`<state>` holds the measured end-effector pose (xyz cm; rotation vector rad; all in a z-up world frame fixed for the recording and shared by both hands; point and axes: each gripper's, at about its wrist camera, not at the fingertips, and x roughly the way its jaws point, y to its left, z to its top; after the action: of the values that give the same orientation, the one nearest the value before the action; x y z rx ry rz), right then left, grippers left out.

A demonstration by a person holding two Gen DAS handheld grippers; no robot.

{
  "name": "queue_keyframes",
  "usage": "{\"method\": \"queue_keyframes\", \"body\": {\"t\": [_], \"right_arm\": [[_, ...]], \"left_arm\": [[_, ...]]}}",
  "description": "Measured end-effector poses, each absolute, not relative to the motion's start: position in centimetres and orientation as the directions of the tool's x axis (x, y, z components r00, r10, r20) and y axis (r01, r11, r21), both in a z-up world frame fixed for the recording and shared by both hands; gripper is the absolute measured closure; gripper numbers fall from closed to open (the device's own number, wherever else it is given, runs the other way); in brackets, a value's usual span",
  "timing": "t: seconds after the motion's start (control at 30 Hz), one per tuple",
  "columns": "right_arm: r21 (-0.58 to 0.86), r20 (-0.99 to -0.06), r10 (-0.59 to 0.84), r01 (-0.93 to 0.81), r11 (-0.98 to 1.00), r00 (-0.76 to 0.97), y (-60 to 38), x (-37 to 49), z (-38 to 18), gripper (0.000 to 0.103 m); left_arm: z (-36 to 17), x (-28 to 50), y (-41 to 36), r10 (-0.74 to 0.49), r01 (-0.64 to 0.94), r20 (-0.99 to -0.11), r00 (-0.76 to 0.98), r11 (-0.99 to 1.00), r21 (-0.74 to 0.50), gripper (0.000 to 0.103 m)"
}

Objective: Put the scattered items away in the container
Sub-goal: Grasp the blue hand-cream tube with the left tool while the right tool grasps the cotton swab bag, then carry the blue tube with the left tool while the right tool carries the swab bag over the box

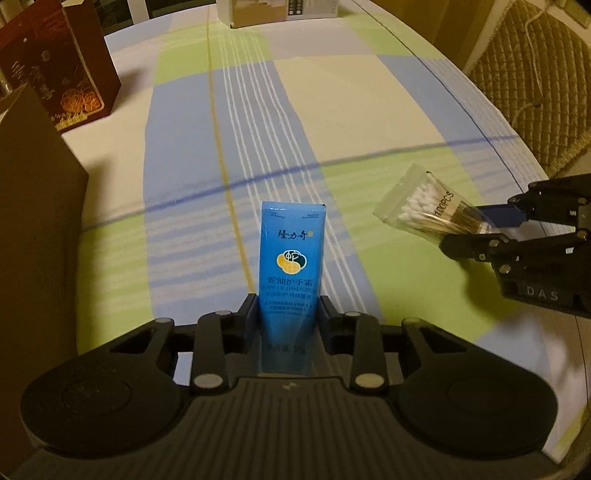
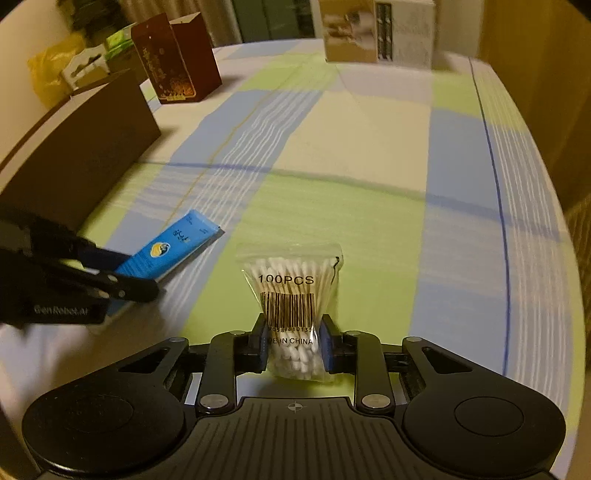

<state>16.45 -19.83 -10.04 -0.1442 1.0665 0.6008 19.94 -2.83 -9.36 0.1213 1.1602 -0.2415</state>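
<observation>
My left gripper (image 1: 289,310) is shut on a blue hand cream tube (image 1: 291,258), which points forward above the checked tablecloth. It also shows in the right wrist view (image 2: 170,254), held by the left gripper (image 2: 129,277). My right gripper (image 2: 293,343) is shut on a clear bag of cotton swabs (image 2: 291,295) marked 100PCS. The bag (image 1: 424,206) and the right gripper (image 1: 480,229) show at the right of the left wrist view. A brown cardboard box (image 2: 81,147) stands at the left; its wall (image 1: 33,221) is close on my left.
A dark red gift box (image 1: 62,81) (image 2: 173,59) stands at the far left. Boxes (image 2: 376,33) stand at the table's far edge. A quilted chair (image 1: 532,74) is beyond the right edge. Bags and cartons (image 2: 74,66) lie behind the brown box.
</observation>
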Motion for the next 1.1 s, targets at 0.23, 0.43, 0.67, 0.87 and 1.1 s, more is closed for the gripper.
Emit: {"method": "queue_keyframes", "body": {"t": [0.23, 0.43, 0.67, 0.87, 1.1], "right_arm": [[0.221, -0.822, 0.439, -0.507, 0.833, 0.363, -19.7, 12.0, -6.9, 0.074], [0.287, -0.792, 0.469, -0.439, 0.851, 0.392, -20.1, 8.5, -5.0, 0.074], [0.309, -0.791, 0.494, -0.462, 0.831, 0.36, -17.2, 5.6, -3.2, 0.074], [0.313, -0.737, 0.574, -0.573, 0.758, 0.356, -11.7, 4.7, 0.7, 0.074], [0.338, -0.666, 0.679, -0.687, 0.644, 0.309, -5.0, 4.8, 4.5, 0.074]], "left_arm": [[-8.8, 13.8, -2.0, -0.153, 0.207, -0.918, 0.367, 0.975, -0.08, 0.076], [-6.3, 9.1, -0.3, -0.203, 0.131, -0.887, 0.415, 0.978, -0.162, 0.076], [-1.6, 5.2, 2.3, -0.218, 0.09, -0.837, 0.502, 0.976, -0.2, 0.076], [2.2, 2.7, 6.0, -0.17, 0.019, -0.804, 0.569, 0.981, -0.194, 0.076], [5.9, 1.0, 12.1, -0.082, -0.054, -0.766, 0.638, 0.987, -0.151, 0.076]]}}
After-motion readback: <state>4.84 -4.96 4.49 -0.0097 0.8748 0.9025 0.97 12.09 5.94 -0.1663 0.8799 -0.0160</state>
